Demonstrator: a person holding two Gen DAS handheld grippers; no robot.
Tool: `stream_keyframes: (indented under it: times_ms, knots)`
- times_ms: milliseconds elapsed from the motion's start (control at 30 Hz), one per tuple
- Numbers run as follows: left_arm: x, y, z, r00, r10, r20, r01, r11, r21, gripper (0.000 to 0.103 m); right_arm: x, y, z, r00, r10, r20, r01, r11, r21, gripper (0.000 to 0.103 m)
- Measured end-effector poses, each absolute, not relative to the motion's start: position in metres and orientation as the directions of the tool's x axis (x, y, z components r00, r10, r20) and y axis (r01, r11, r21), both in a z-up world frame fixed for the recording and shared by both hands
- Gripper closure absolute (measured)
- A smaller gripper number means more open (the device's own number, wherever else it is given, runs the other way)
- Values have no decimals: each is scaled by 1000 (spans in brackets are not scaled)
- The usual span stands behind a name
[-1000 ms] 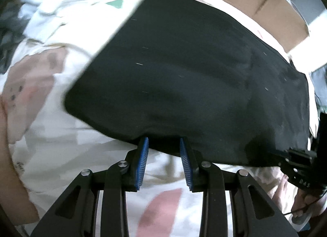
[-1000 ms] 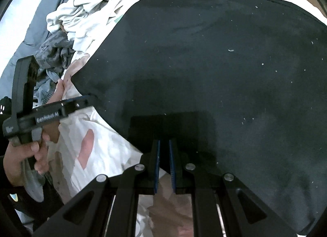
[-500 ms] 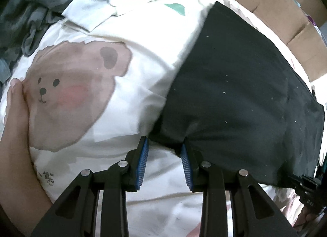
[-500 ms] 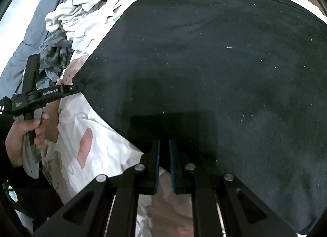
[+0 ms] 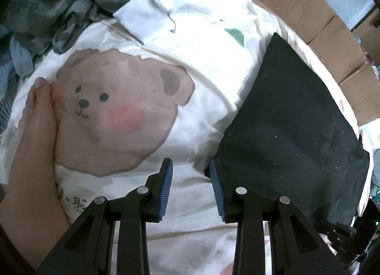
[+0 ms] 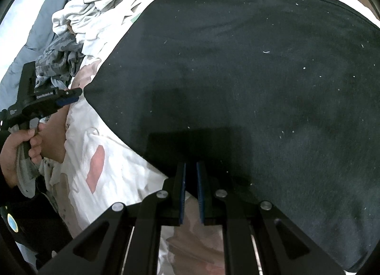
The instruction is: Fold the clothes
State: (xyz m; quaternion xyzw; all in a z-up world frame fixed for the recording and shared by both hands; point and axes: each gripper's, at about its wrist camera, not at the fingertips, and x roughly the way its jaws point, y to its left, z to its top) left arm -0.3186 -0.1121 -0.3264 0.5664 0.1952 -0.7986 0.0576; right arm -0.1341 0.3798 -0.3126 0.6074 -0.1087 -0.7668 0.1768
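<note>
Right wrist: right claw (image 6: 190, 181) pinching black garment (image 6: 249, 73)

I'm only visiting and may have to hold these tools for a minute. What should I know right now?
Left gripper: open, nothing between its pads, at the near left corner of the black cloth garment.
Right gripper: shut on the garment's near edge.
The garment lies spread flat on the white bear-print bedsheet. A heap of unfolded grey and white clothes waits beyond.
Done: garment laid out.
Left: every fold, then probably the heap.
</note>
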Motion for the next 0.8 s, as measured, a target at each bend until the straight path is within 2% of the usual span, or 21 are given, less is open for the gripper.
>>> stream_keyframes:
  times_ms: [200, 333, 467, 633, 800]
  knots:
    - [-320, -104, -332, -357, 172, -918, 286, -916, -282, 69, -134, 380, -313, -198, -402, -894, 139, -914, 381, 96]
    - [-323, -96, -353, -284, 148, -947, 293, -927, -233, 69, -134, 380, -313, -197, -403, -894, 137, -914, 382, 96]
    - [-320, -100, -348, -301, 162, -940, 317, -912, -259, 69, -133, 380, -313, -196, -402, -894, 140, -914, 380, 96]
    - [-316, -108, -335, -368, 244, -897, 350, -858, -377, 69, -134, 378, -313, -198, -400, -895, 137, -915, 379, 96]
    - [-311, -122, -346, -362, 366, -857, 439, -745, -503, 69, -134, 377, -313, -199, -400, -894, 138, -915, 379, 96]
